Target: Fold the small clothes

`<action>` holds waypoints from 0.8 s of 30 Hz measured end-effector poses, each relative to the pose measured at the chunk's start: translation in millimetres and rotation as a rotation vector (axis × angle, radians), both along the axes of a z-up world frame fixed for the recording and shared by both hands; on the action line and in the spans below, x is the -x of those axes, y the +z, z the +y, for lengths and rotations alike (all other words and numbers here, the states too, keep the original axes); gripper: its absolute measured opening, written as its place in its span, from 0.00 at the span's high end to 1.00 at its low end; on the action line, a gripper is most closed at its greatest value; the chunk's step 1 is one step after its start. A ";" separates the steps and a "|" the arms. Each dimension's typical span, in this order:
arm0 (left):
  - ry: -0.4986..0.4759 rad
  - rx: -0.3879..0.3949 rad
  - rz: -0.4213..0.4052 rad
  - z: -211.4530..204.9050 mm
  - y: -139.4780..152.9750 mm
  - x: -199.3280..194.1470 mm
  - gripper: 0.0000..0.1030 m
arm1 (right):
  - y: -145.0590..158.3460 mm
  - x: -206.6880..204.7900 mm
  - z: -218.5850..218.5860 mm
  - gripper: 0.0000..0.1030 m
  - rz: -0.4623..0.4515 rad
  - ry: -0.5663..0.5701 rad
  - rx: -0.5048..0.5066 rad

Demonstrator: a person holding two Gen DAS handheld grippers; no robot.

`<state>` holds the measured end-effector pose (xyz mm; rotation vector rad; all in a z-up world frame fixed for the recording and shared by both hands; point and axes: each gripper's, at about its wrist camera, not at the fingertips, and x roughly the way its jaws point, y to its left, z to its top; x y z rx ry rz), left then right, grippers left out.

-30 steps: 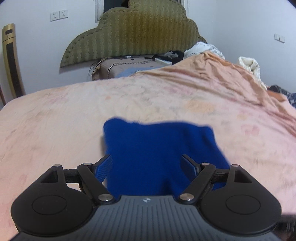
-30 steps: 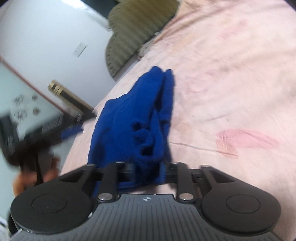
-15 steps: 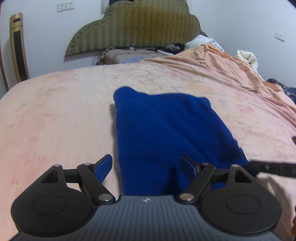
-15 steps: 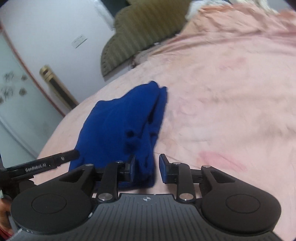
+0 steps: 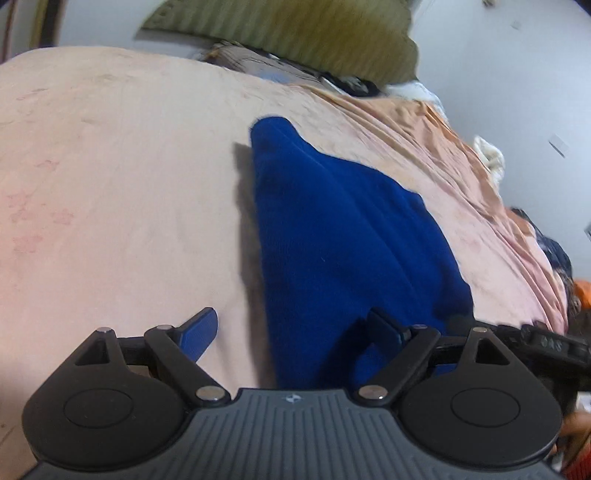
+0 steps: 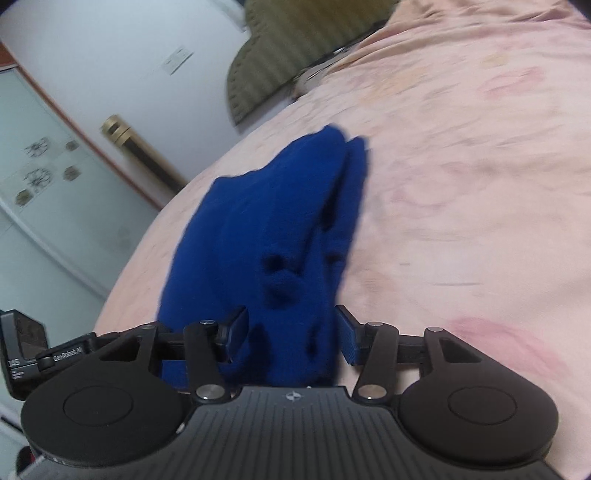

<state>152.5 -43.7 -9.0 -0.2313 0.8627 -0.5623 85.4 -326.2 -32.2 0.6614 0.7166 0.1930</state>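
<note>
My left gripper [image 5: 295, 332] is spreading its jaws wide above the near edge of one fuzzy blue garment [image 5: 343, 236], its pads clear of the cloth. My right gripper [image 6: 291, 332] is opening too, the cloth's rumpled end between its jaws, released. The garment lies folded on the wrinkled peach bedsheet [image 5: 122, 192]. Beyond stands one scalloped olive headboard [image 5: 295, 33].

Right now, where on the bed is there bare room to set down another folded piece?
Bare pink sheet lies left of the blue garment in the left view; another open stretch borders its other side in the right view. It is crowded near the headboard, where clutter is piled.
</note>
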 end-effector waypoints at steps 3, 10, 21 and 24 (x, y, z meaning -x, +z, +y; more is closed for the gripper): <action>-0.073 0.009 -0.024 -9.9 -0.2 9.9 0.34 | 1.2 -6.5 9.2 0.60 0.001 0.040 0.011; -0.065 -0.018 -0.036 -22.2 -0.2 21.3 0.85 | 0.1 -5.2 -0.8 0.85 0.042 -0.011 -0.019; -0.018 -0.068 -0.060 -29.9 6.7 36.3 0.86 | 14.3 13.8 7.2 0.74 0.063 -0.017 0.149; 0.006 -0.139 -0.115 -36.7 16.3 45.9 0.79 | 31.9 27.6 29.1 0.57 0.008 -0.047 0.380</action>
